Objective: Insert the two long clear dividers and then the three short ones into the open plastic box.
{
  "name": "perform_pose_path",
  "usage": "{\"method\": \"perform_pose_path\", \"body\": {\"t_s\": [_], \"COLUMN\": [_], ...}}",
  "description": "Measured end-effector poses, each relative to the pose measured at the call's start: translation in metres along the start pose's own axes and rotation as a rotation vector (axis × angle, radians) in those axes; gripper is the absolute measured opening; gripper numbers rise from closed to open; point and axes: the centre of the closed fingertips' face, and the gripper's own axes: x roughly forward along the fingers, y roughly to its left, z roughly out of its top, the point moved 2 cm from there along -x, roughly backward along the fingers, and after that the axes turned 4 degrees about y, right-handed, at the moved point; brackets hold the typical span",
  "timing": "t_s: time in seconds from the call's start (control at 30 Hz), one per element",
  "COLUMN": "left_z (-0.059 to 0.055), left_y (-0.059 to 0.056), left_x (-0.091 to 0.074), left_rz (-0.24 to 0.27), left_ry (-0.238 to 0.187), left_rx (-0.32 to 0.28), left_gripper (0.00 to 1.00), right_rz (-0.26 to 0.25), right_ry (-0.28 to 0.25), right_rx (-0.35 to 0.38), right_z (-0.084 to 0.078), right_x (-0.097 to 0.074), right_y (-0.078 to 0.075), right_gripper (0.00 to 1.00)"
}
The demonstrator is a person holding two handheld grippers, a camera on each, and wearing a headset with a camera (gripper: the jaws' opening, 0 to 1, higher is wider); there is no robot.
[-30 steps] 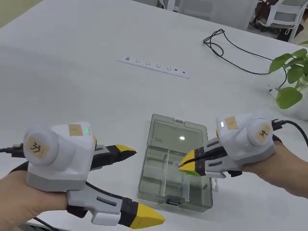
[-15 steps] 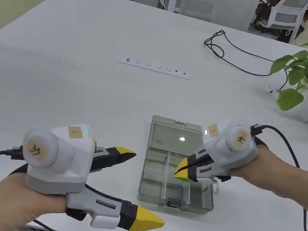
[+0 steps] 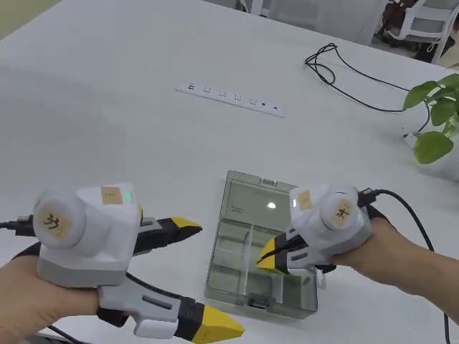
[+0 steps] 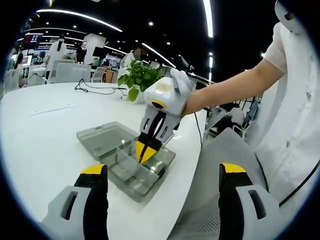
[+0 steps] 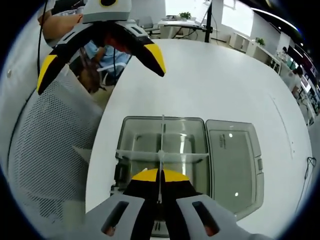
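Observation:
The open clear plastic box (image 3: 262, 202) lies near the table's front edge, its lid flat behind it. My right gripper (image 3: 267, 259) reaches down into the tray, shut on a thin clear divider (image 5: 162, 134) that stands on edge along the tray's middle. Another clear divider (image 5: 137, 155) crosses it inside the box (image 5: 232, 160). My left gripper (image 3: 203, 281) hovers open to the left of the box, nothing between its yellow fingertips (image 3: 188, 227). In the left gripper view, the right gripper (image 4: 145, 151) dips into the box (image 4: 102, 137), beyond my open left gripper (image 4: 163, 172).
A white power strip (image 3: 229, 99) lies at mid-table. A black cable (image 3: 344, 72) loops at the back right beside a green plant (image 3: 434, 115). A mesh chair (image 5: 45, 150) stands past the table's near edge.
My right gripper has moved left and lower, further into the tray with the divider. The left gripper has stayed in place.

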Motion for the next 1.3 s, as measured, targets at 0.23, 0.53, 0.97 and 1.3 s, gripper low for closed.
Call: {"method": "perform_pose_path", "body": {"t_s": [0.23,0.53,0.97,1.3], "left_z": [0.001,0.003,0.001,0.001], "left_y": [-0.001,-0.001,-0.003,-0.005], "left_x": [0.001,-0.002,-0.006,-0.009], "left_rz": [-0.003,0.003,0.012,0.015], "left_ry": [0.002,0.01,0.017,0.019], "left_rx": [0.004,0.015,0.019,0.024], "left_gripper": [0.94,0.94,0.94,0.95], "right_rz": [-0.006,-0.024,-0.076,-0.118], "right_ry": [0.008,-0.018,-0.117,-0.146], "right_rx": [0.0,0.028,0.107,0.154], "right_z": [0.0,0.002,0.011,-0.005], "right_x": [0.0,-0.002,-0.037,-0.069], "right_y": [0.0,-0.002,-0.008,-0.002], "right_gripper": [0.02,0.06,0.19,0.29]}}
